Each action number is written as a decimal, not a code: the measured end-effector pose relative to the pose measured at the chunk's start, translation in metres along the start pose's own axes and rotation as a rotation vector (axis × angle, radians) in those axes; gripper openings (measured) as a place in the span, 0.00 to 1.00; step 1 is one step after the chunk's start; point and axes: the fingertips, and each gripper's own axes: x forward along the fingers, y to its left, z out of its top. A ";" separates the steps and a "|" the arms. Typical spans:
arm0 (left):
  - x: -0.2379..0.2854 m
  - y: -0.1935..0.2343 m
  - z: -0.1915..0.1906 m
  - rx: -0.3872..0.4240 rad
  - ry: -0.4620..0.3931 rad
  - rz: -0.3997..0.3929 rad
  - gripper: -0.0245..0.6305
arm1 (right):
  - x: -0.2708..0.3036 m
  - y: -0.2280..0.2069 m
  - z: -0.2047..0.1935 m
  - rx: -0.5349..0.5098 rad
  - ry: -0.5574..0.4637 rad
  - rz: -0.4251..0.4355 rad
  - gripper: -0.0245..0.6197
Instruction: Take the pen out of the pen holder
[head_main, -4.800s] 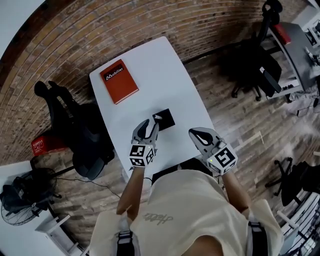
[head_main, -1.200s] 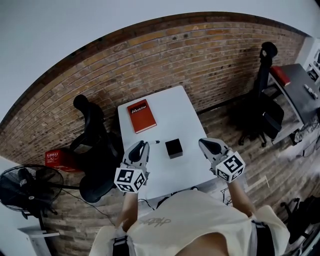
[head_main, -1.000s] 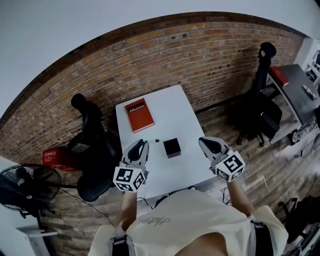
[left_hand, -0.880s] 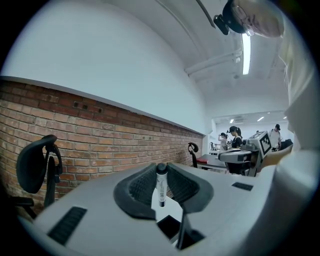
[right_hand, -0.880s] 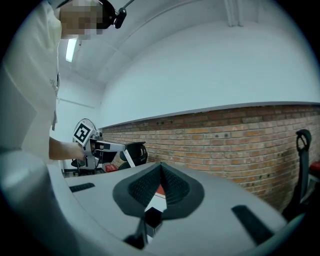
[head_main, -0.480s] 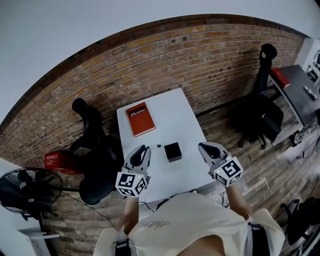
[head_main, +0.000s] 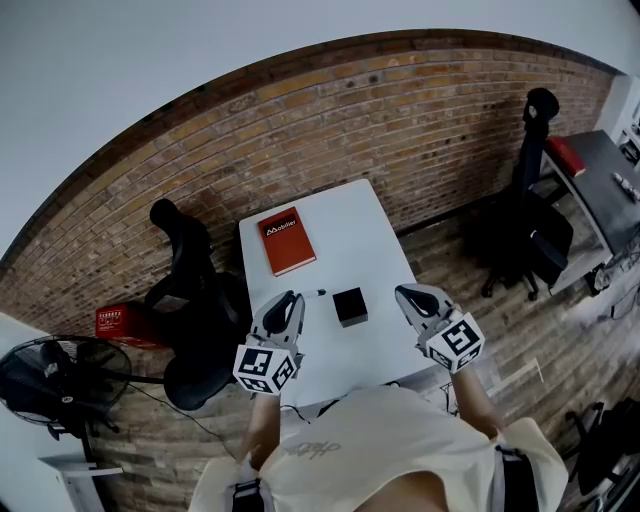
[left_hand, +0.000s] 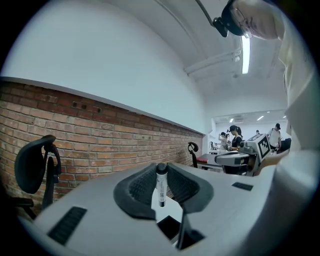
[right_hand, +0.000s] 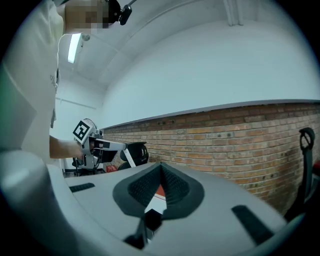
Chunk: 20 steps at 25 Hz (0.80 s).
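The person stands at the near end of the white tabletop (head_main: 365, 235) with both grippers held level over it. The left gripper (head_main: 289, 302) has its fingers (left_hand: 136, 187) clamped on the pen (left_hand: 160, 186). The pen sits crosswise between the pads, its dark end poking out toward the black pen holder (head_main: 350, 306) but clear of it. The holder sits on the tabletop between the two grippers. The right gripper (head_main: 407, 294) has its fingers drawn together at the tips with nothing in them. Farther along lies a red book (head_main: 288, 241), and a black office chair (head_main: 185, 285) stands just beside the tabletop on the person's left.
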 end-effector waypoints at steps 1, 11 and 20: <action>-0.002 0.000 -0.001 0.000 0.001 0.000 0.16 | 0.000 -0.001 -0.001 0.004 0.002 -0.003 0.05; -0.008 -0.004 -0.008 -0.007 0.009 0.007 0.16 | 0.002 0.001 -0.004 0.020 0.003 0.012 0.05; -0.006 -0.015 -0.020 -0.027 0.020 -0.007 0.16 | -0.002 0.002 -0.015 0.028 0.027 0.018 0.05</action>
